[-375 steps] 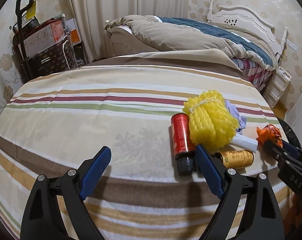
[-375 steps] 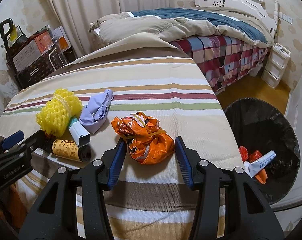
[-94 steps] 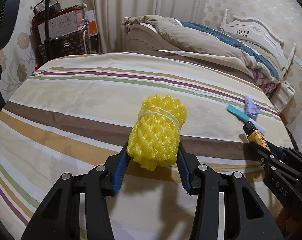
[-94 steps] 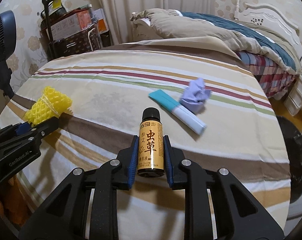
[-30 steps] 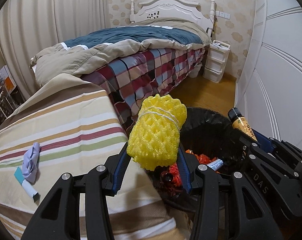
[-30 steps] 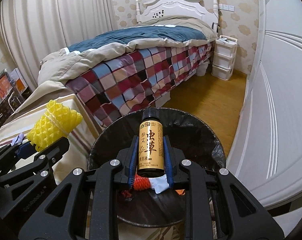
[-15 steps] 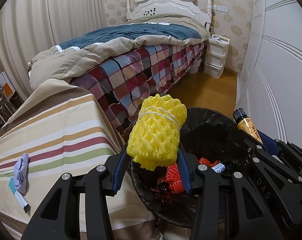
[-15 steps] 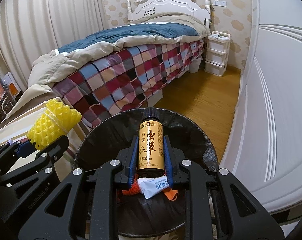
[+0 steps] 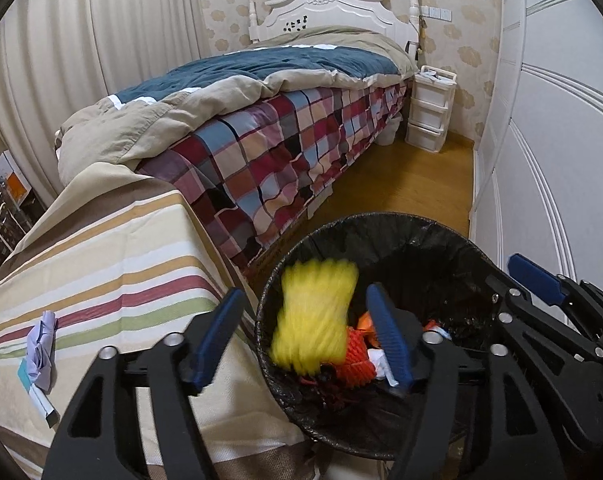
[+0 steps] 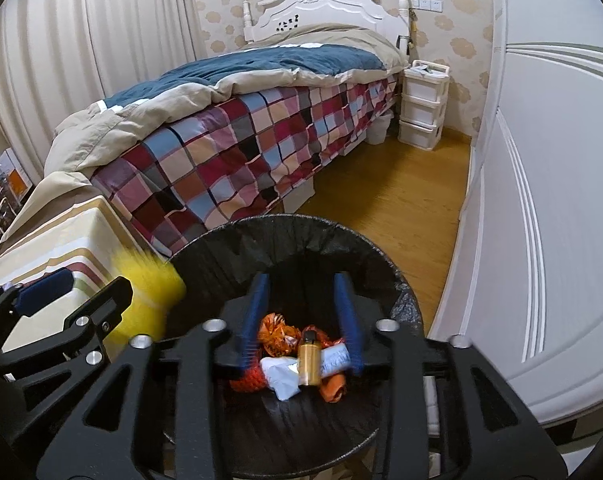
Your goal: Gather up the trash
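**Now both loads drop into the bin**

Just now both grippers let go at once. The left gripper [image 9: 307, 342] has its jaws opening, and the yellow foam net [image 9: 313, 316], clamped between those pads half a second ago, is a blurred streak between and just ahead of them, touching neither pad as far as the blur lets me judge, falling toward the black-lined trash bin [image 9: 413, 236] directly below. The right gripper [image 10: 301, 316] is also opening; the small amber bottle [image 10: 309, 358] it pinched a moment ago is free of the pads and lies below them on the litter at the bottom of the bin, beside an orange wrapper [image 10: 275, 334] and a white tube [image 10: 335, 356].

Beyond the left gripper, off to its left on the striped cloth [image 9: 101, 264], 2 pieces wait: a crumpled lilac scrap [image 9: 41, 344] and, touching it, a teal-and-white tube [image 9: 41, 402]. Farther out stand the bed with its checked cover [image 9: 285, 152] and the white wardrobe door [image 10: 549, 200].

My reading: this release finishes 2 more items, and both grippers are empty. What the task calls for next is a swing back to the cloth for the last 2 pieces I can see.
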The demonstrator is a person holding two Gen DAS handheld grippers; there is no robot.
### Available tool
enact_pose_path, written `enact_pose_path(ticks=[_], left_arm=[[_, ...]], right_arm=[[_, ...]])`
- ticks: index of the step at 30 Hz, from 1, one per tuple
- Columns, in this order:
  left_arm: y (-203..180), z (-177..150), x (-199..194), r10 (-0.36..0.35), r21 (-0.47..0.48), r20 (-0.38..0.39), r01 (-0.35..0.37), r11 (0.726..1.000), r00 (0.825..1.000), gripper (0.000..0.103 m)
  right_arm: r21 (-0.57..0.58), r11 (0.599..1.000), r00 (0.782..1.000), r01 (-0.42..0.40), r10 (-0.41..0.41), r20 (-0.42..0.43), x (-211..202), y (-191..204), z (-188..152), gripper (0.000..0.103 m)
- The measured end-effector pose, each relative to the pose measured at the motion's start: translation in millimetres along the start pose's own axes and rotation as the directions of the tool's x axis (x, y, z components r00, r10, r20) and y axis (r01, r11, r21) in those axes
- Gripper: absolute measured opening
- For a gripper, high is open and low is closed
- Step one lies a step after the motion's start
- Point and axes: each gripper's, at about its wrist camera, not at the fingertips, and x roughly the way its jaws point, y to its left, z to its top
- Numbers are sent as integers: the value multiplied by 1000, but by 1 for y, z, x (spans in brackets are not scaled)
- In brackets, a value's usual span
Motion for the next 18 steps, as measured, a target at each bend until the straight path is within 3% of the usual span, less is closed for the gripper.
enact_pose_path(ticks=[4, 12, 18], left_arm=[[0, 0, -2, 11, 2, 9, -11, 1000, 1000, 74], [5, -2, -5, 27, -14, 4, -27, 1000, 1000, 80], [12, -6, -9, 44, -29, -1, -44, 999, 999, 81]], right_arm=[[2, 1000, 1000, 13, -13, 5, -4, -2, 0, 44], [21, 999, 999, 45, -46, 18, -8, -8, -1, 67], [35, 998, 998, 58, -59, 21, -11, -8, -1, 74]])
